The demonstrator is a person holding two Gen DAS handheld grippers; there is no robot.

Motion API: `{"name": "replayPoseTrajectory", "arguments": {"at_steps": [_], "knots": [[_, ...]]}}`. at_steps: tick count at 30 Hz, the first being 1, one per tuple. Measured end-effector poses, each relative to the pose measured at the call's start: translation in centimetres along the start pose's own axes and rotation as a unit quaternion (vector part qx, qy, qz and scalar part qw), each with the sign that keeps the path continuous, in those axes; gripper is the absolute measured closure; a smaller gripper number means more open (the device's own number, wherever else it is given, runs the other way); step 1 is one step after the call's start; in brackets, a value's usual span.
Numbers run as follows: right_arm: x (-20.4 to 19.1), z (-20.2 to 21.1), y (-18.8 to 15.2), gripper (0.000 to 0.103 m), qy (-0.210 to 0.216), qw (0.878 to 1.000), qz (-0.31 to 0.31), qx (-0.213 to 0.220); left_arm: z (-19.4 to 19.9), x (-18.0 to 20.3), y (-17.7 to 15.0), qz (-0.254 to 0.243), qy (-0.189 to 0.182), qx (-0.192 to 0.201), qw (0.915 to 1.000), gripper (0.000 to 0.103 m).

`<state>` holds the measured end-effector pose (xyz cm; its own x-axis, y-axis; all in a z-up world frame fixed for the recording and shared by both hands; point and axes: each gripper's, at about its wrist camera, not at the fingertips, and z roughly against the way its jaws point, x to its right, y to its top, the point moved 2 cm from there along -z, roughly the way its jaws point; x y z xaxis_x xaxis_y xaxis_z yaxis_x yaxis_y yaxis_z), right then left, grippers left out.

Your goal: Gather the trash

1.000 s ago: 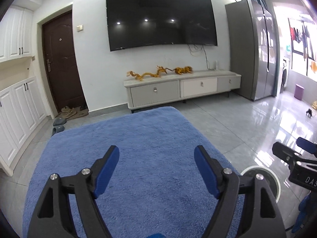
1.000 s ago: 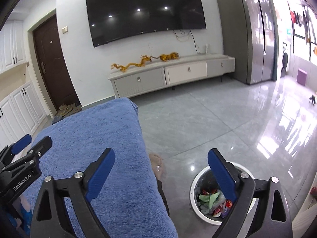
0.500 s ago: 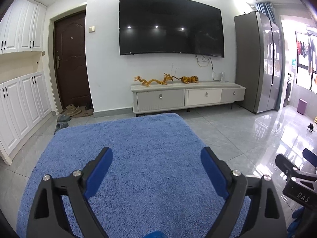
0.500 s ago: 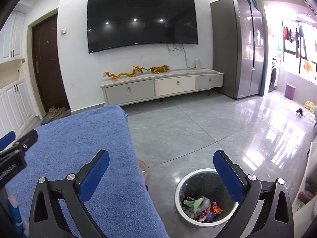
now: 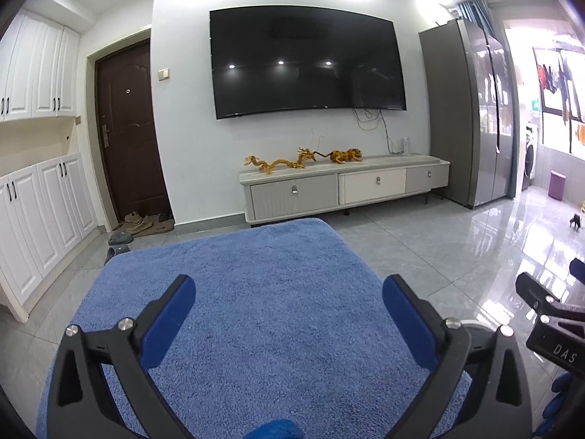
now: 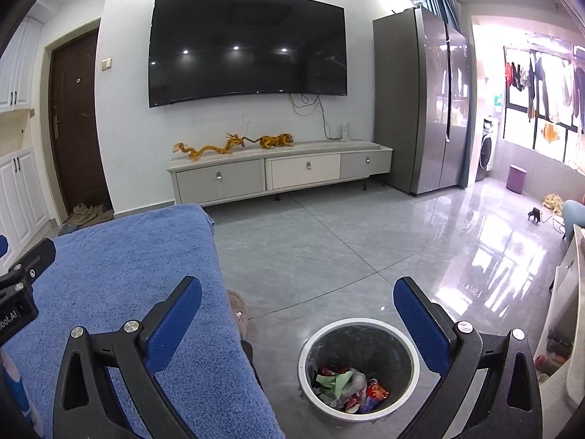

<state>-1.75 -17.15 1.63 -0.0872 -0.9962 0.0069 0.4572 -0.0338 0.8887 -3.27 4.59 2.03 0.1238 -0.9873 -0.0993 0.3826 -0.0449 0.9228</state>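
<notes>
Left wrist view, left to right. White cupboards [image 5: 40,190] line the left wall, then a dark brown door [image 5: 128,131] with shoes [image 5: 140,221] and slippers on the grey tiled floor [image 5: 457,241] at its foot. A large black television [image 5: 307,66] hangs on the white wall; under it stands a low grey and white cabinet [image 5: 343,186] carrying golden dragon figures [image 5: 281,161]. A tall grey fridge [image 5: 471,117] stands to the right, with a bright window area and a small purple stool [image 5: 557,184] beyond it.

Foreground: a blue towel [image 5: 256,292] covers the flat surface; nothing lies on it. The left gripper [image 5: 289,323] hovers over the towel, jaws opening wide, nothing between them. Part of the right gripper's black frame shows at the right edge.

Right wrist view, left to right. The towel-covered surface fills the lower left, its edge dropping to the floor; a slipper [image 6: 237,311] sits just beside that edge. The right gripper [image 6: 298,323] is spread wide and empty, hanging partly over the towel edge and partly over the floor. Below it, toward its right finger, a round bin [image 6: 356,336] stands on the tiles. The trash [image 6: 347,387], crumpled wrappers in red, green and white, lies in the bin's bottom. Clothes [image 6: 530,77] hang at the far right window.
</notes>
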Motion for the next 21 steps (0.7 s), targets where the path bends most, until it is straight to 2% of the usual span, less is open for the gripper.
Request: {"name": "replayPoseTrajectory", "arguments": {"at_steps": [21], "knots": [[1.0, -1.8, -2.5, 0.000, -0.012, 1.000, -0.006, -0.023, -0.7, 1.7, -1.8, -0.021, -0.008, -0.017, 0.9996, 0.000]]}}
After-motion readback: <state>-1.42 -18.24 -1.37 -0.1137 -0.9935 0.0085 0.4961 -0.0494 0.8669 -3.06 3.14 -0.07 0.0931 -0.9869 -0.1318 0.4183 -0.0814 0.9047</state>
